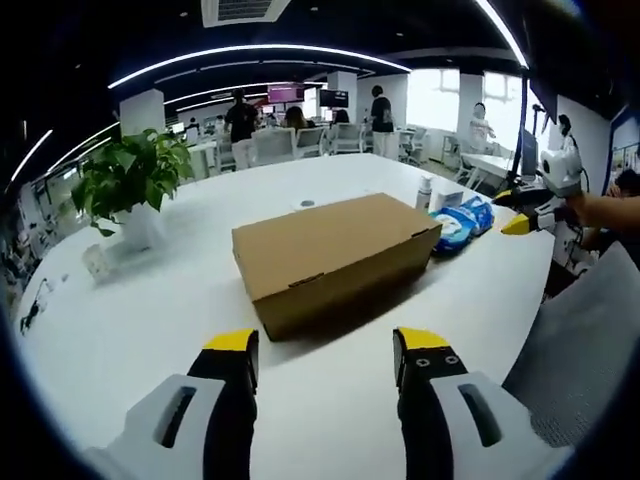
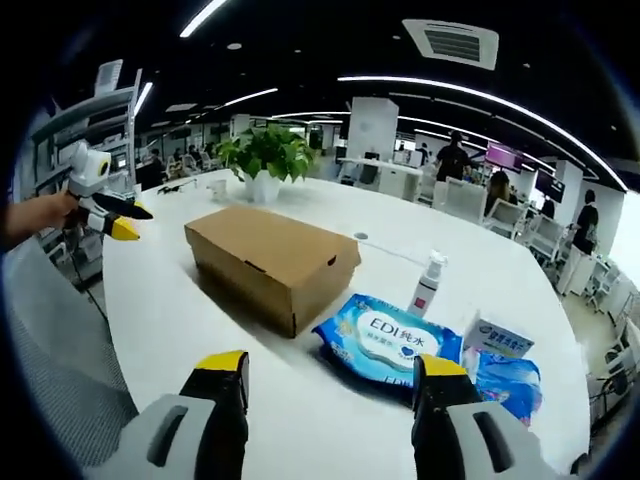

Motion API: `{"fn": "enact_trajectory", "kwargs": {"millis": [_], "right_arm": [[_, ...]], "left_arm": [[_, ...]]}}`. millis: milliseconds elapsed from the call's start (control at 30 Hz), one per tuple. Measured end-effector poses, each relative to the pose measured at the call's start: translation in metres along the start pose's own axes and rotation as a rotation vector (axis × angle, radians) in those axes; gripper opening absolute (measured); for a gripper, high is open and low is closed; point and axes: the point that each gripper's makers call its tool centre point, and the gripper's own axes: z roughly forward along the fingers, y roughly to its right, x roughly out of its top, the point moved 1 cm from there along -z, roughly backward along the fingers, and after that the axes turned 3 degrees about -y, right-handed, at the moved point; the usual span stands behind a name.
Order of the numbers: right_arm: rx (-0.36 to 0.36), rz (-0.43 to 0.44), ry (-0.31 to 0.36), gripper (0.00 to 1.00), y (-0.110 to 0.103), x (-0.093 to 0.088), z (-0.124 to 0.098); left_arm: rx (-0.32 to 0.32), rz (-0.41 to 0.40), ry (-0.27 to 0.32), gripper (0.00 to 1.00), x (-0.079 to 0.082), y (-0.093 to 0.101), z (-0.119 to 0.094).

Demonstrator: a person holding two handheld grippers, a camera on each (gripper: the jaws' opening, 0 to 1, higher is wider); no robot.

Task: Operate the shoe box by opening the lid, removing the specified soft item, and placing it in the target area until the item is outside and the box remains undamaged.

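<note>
A brown cardboard shoe box (image 1: 335,256) lies shut on the white table (image 1: 150,310), just beyond my left gripper (image 1: 328,346), which is open with nothing between its yellow-tipped jaws. In the right gripper view the same box (image 2: 272,258) lies ahead to the left. My right gripper (image 2: 333,368) is open and empty above the table, near a blue wet-wipes pack (image 2: 390,340). The other hand-held gripper (image 2: 112,218) appears at the far left of that view, and the right one (image 1: 530,215) at the far right of the left gripper view.
A potted green plant (image 1: 130,185) stands left of the box. A small white spray bottle (image 2: 427,284), a small white carton (image 2: 498,347) and blue packs (image 1: 462,220) lie on the box's other side. A grey-sleeved person (image 1: 590,340) is at the table edge. People and chairs stand behind.
</note>
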Motion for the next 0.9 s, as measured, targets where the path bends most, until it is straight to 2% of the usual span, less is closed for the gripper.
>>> {"fn": "enact_trajectory", "kwargs": {"millis": [267,467,600,733,900], "right_arm": [[-0.029,0.019,-0.009,0.76,0.003,-0.018,-0.025],[-0.063,0.031,-0.009,0.83,0.006,-0.03,-0.045],[-0.092,0.058,0.012,0.86,0.007,-0.032,-0.057],[-0.133,0.042,0.018,0.93,0.005,-0.033,-0.061],[-0.137,0.078,0.028,0.97,0.001,-0.035,-0.062]], "left_arm": [[-0.021,0.043,0.018,0.72,-0.005,0.019,-0.013],[-0.025,0.021,0.039,0.78,-0.01,0.025,-0.024],[-0.009,0.007,0.041,0.82,-0.014,0.027,-0.031],[0.021,-0.01,0.057,0.87,-0.015,0.027,-0.036],[0.051,-0.021,0.068,0.89,-0.018,0.025,-0.039]]}}
